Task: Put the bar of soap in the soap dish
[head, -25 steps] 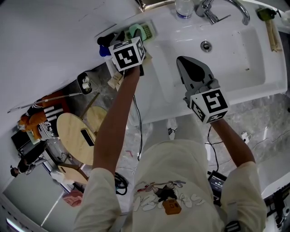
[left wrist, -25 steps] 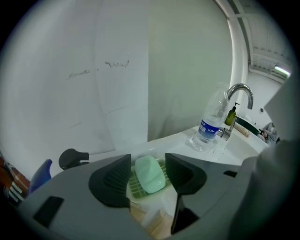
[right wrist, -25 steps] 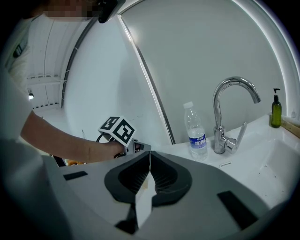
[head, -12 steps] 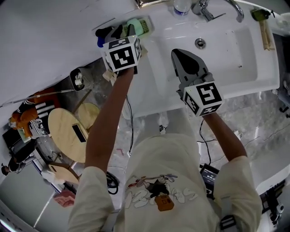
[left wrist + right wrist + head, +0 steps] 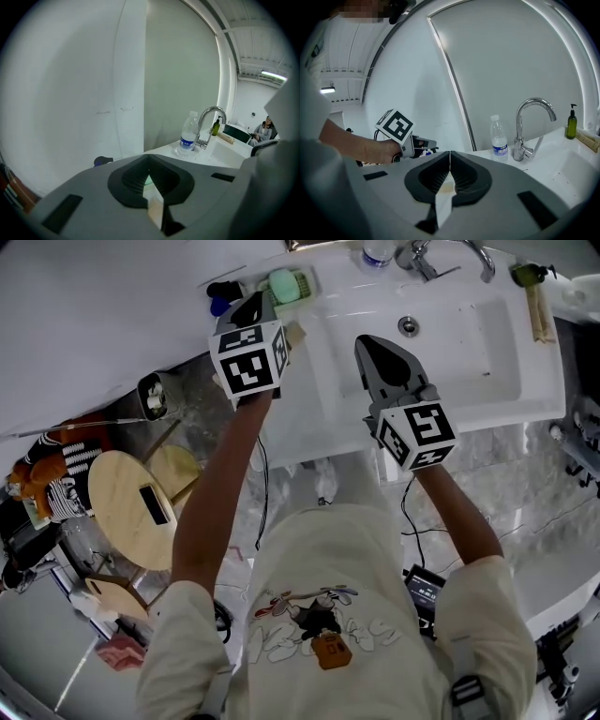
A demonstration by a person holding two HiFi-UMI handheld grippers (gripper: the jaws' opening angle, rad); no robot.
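Left gripper [image 5: 149, 159]: jaws just closed tight, nothing between.
Right gripper [image 5: 450, 154]: shut, empty.
Soap [image 5: 280, 283]: seemingly resting in soap dish [image 5: 304, 289].

At 11 o'clock we see the green soap [image 5: 280, 283] in the soap dish [image 5: 302, 283]; our left gripper [image 5: 252, 306], jaws just closed on nothing, hovers beside it, our right gripper [image 5: 366, 343] over the sink [image 5: 469, 348] at 12.

The left tongs [image 5: 251, 306] have drawn back and up from the soap dish [image 5: 302, 281], their jaws having just closed with nothing between them. The green bar of soap [image 5: 281, 285], half hidden under them a second ago, now lies uncovered in the dish.
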